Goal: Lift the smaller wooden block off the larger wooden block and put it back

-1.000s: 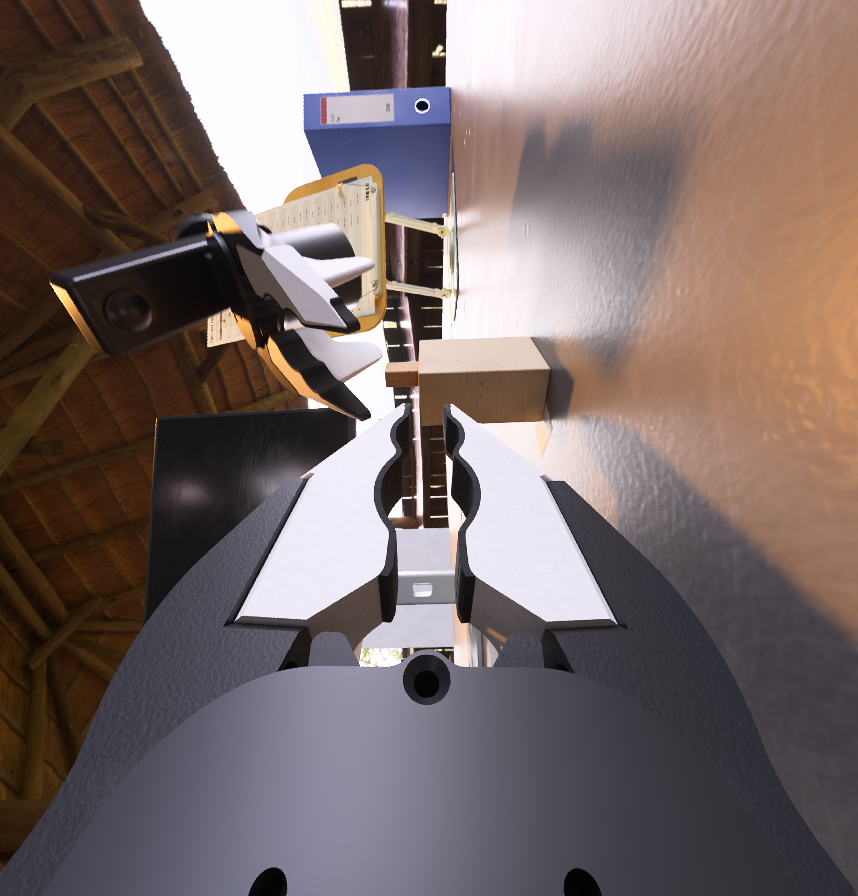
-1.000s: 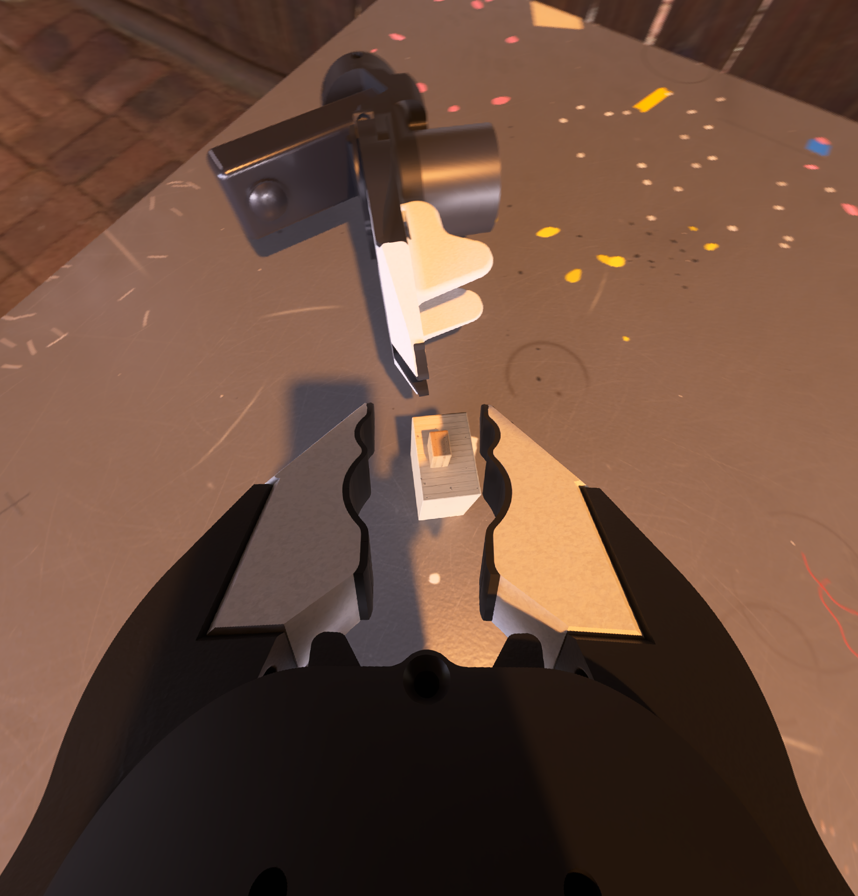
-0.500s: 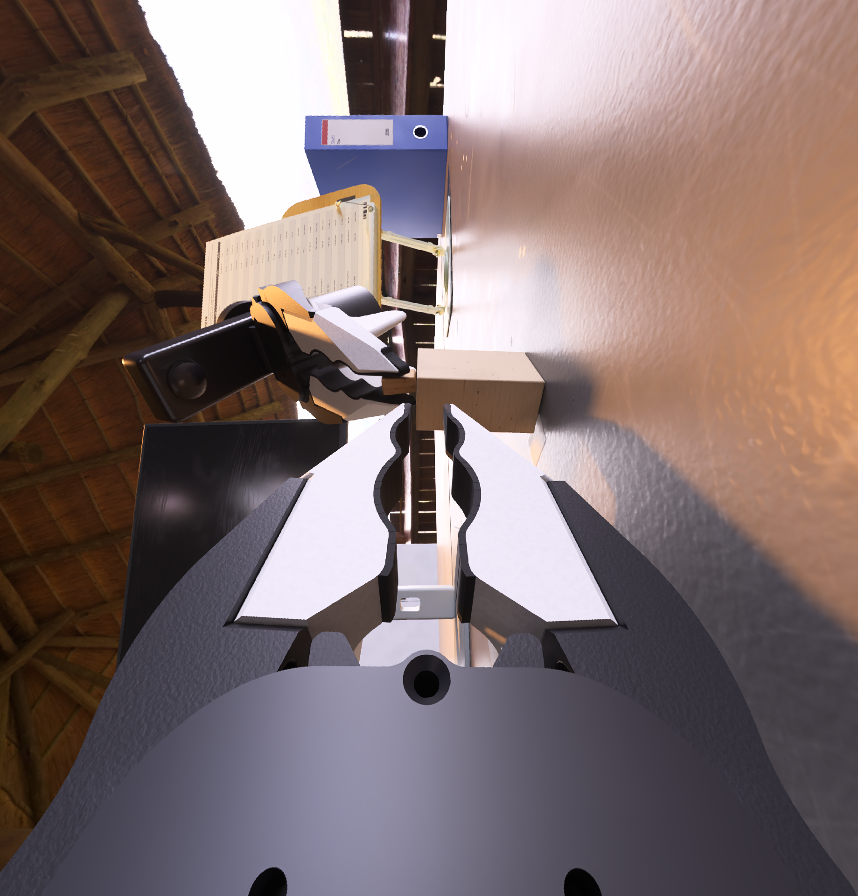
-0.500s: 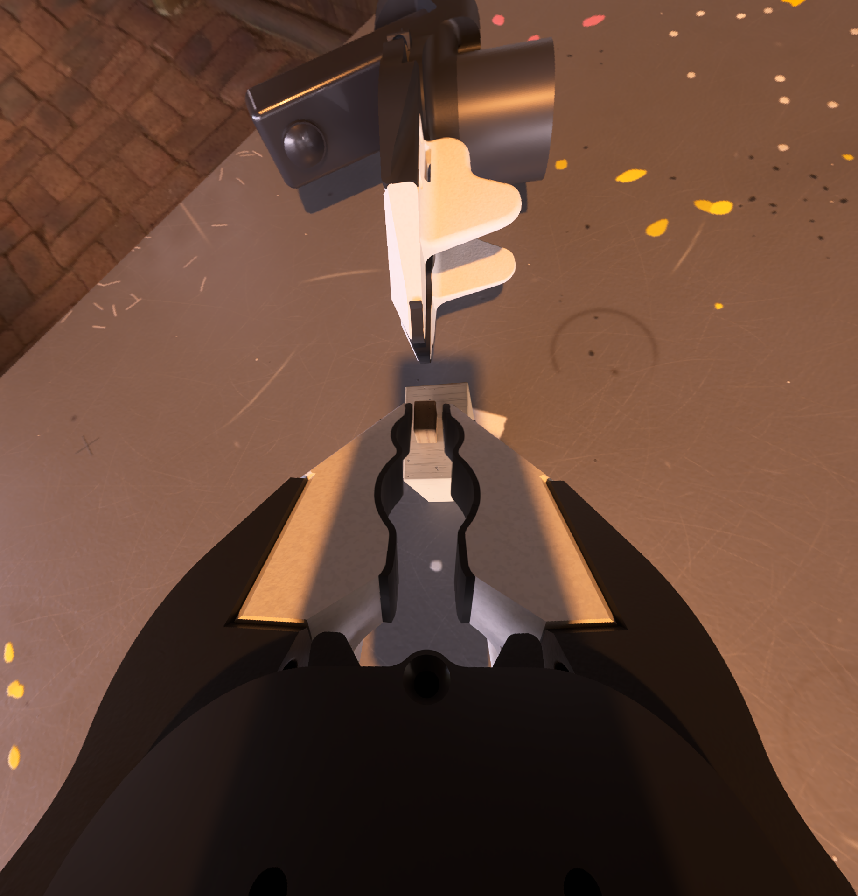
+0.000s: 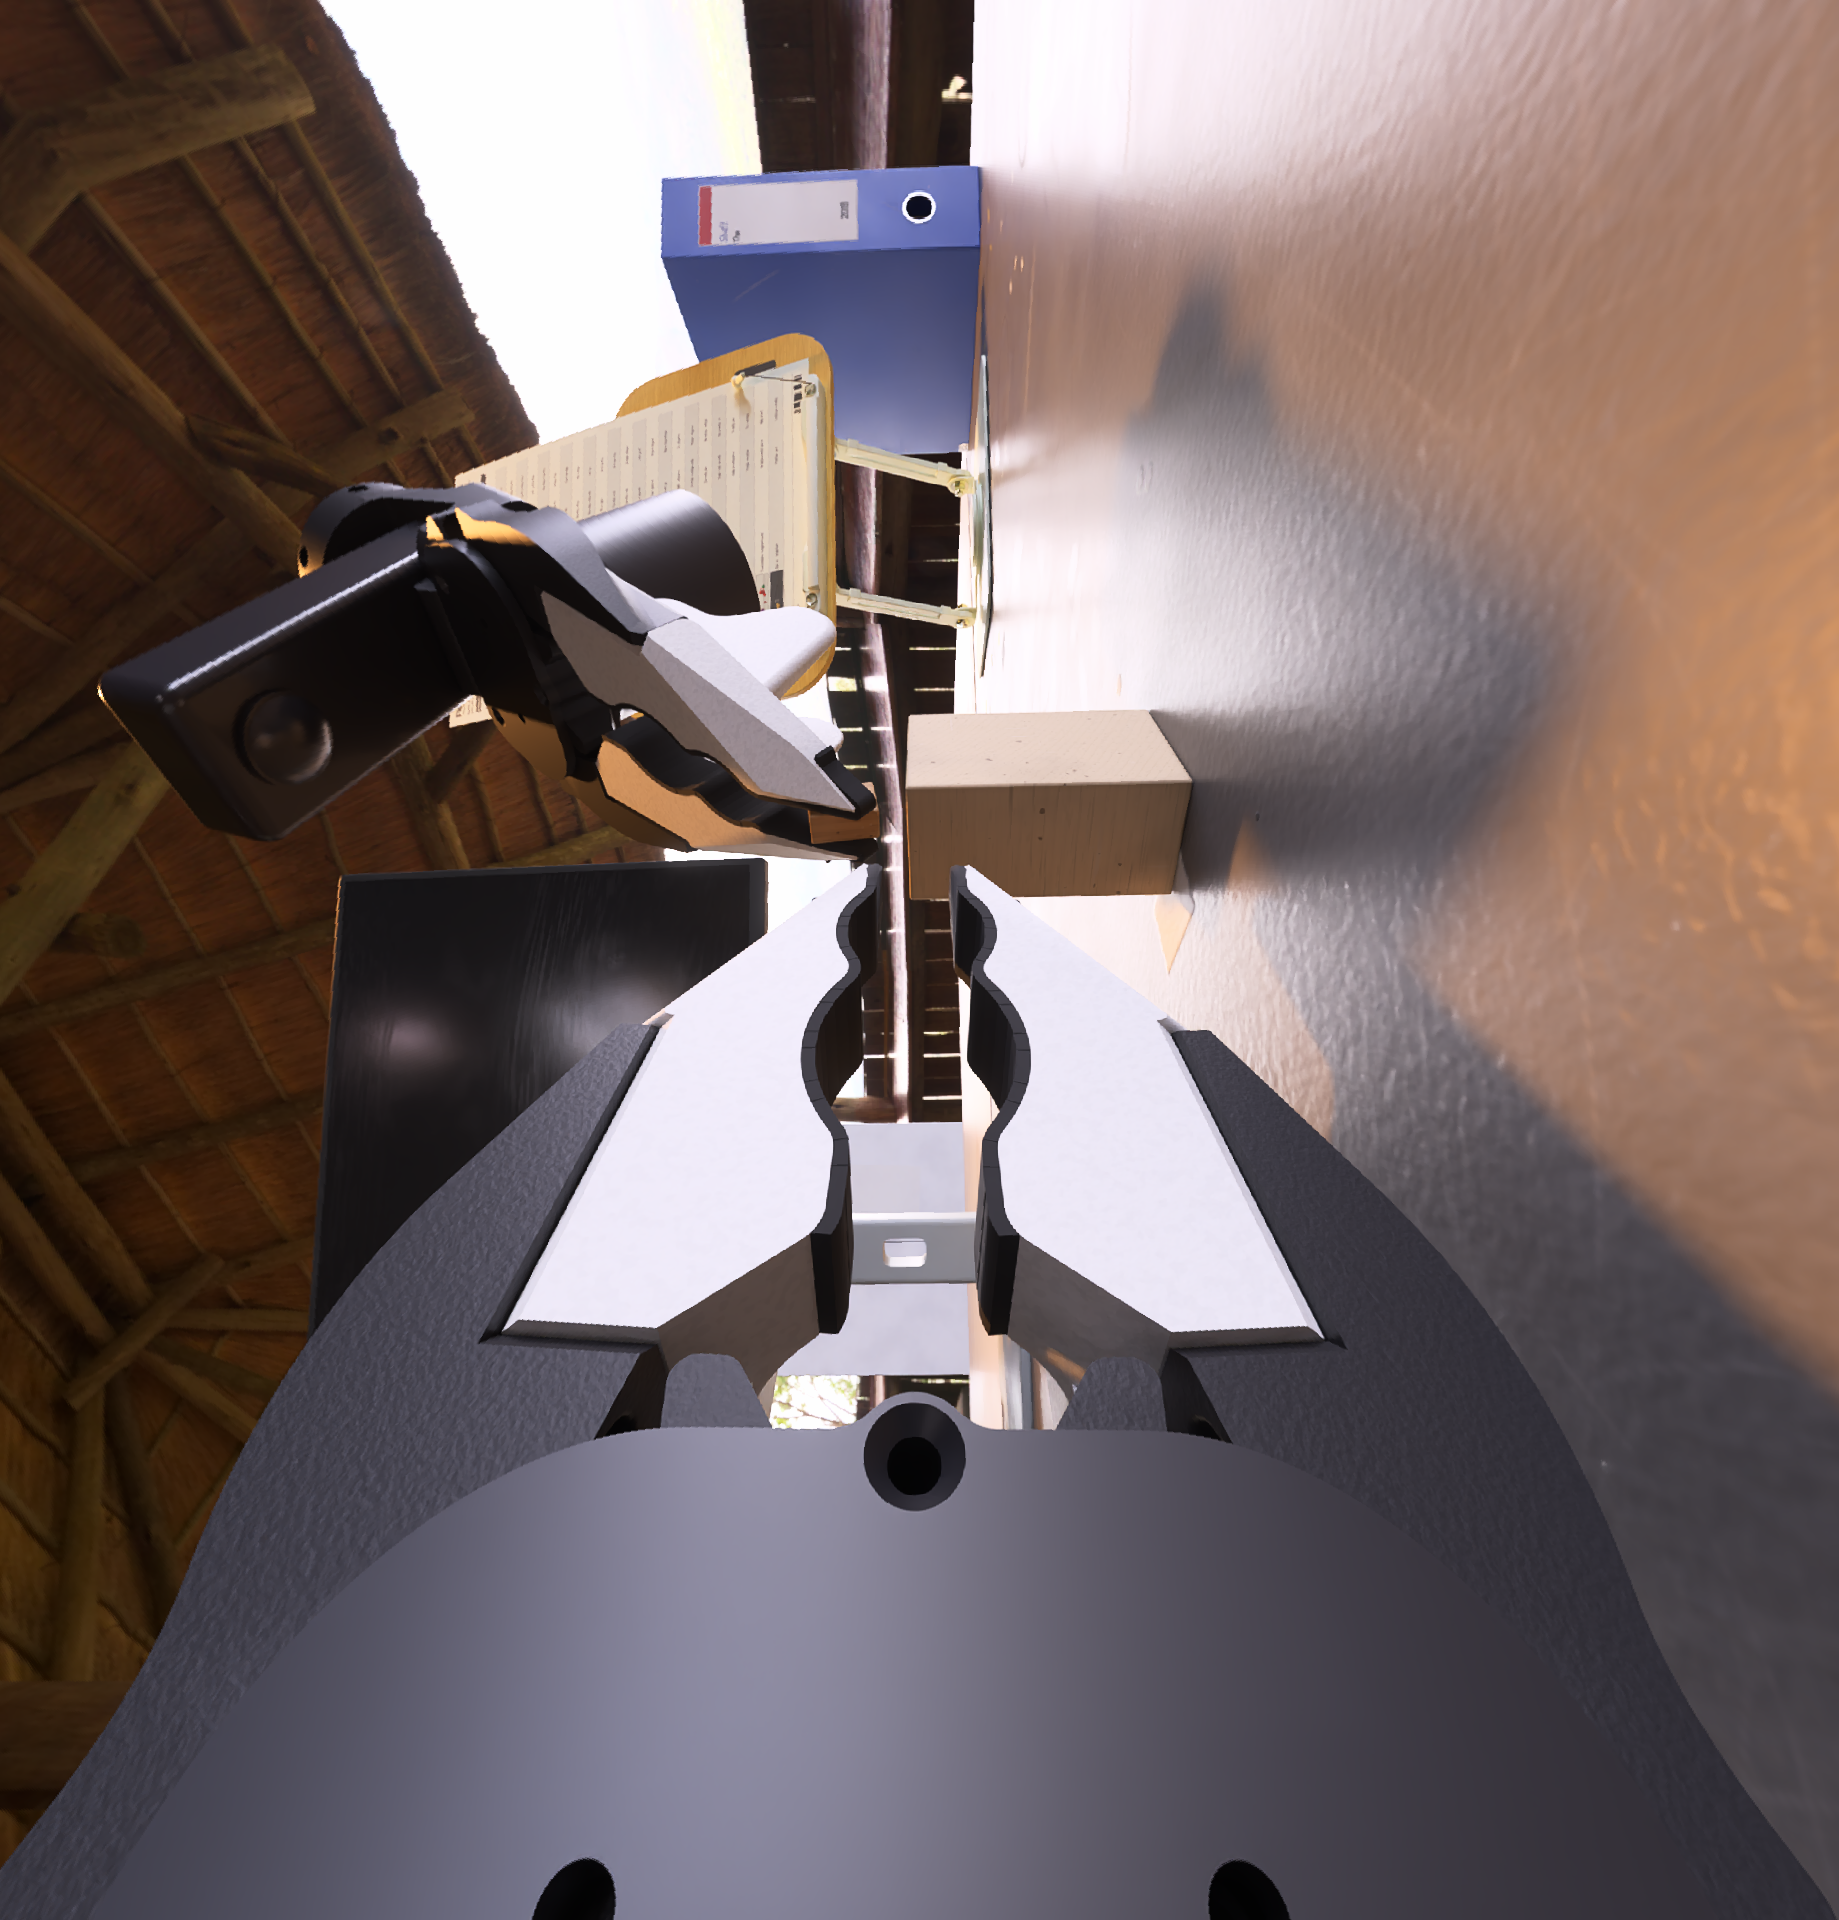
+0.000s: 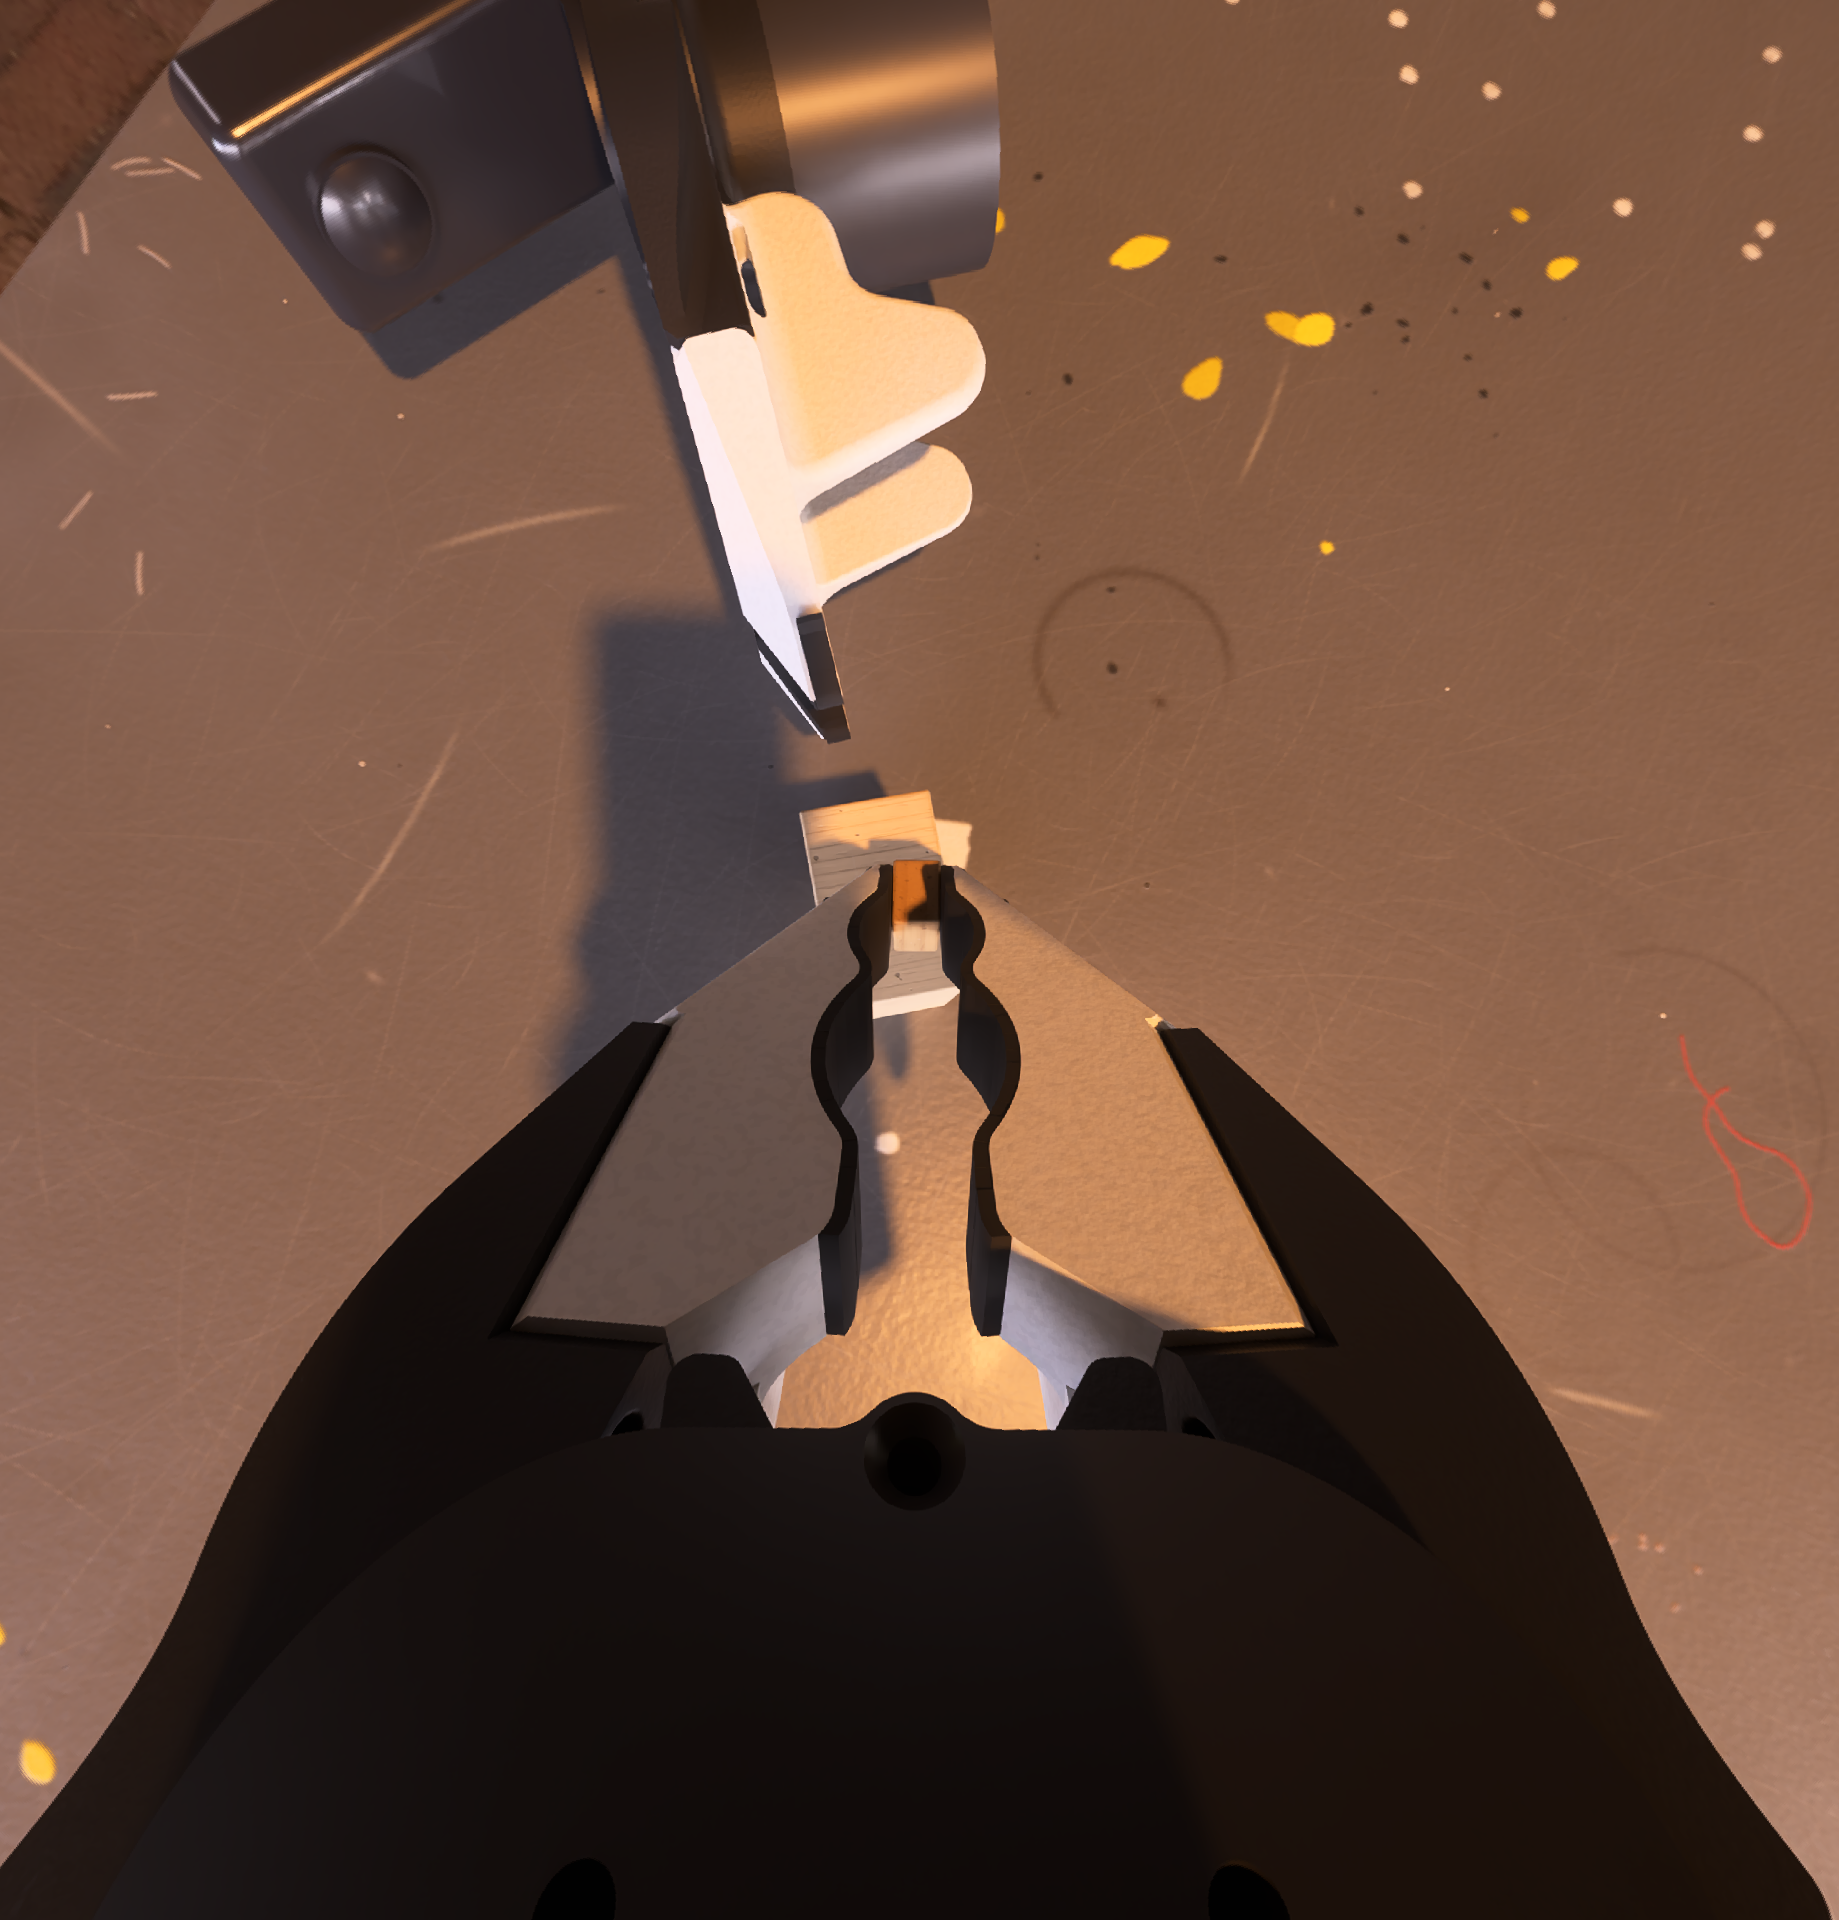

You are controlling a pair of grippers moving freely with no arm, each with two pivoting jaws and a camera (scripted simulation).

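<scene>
The larger wooden block (image 5: pixel 1045 800) stands on the table (image 5: pixel 1466 623); in the right wrist view its pale top (image 6: pixel 873 826) shows past my fingers. My right gripper (image 6: pixel 912 883) is shut on the smaller wooden block (image 6: pixel 908 891), an orange-brown piece. In the left wrist view the right gripper (image 5: pixel 842 810) holds this smaller block (image 5: pixel 842 828) a small gap off the larger block's top. My left gripper (image 5: pixel 915 878) is nearly closed and holds nothing, its tips just short of the larger block's side. It hovers beyond the block in the right wrist view (image 6: pixel 821 686).
A blue binder (image 5: pixel 832 270) and a clipboard on a stand (image 5: pixel 707 457) stand farther along the table. A black panel (image 5: pixel 541 1039) lies behind my left fingers. The scratched tabletop (image 6: pixel 1414 779) has paint spots; its edge and a brick floor (image 6: pixel 1 104) are at upper left.
My right gripper came down over the smaller block and shut on it. It has since raised the block slightly off the larger one. The left gripper stayed nearly closed beside the larger block.
</scene>
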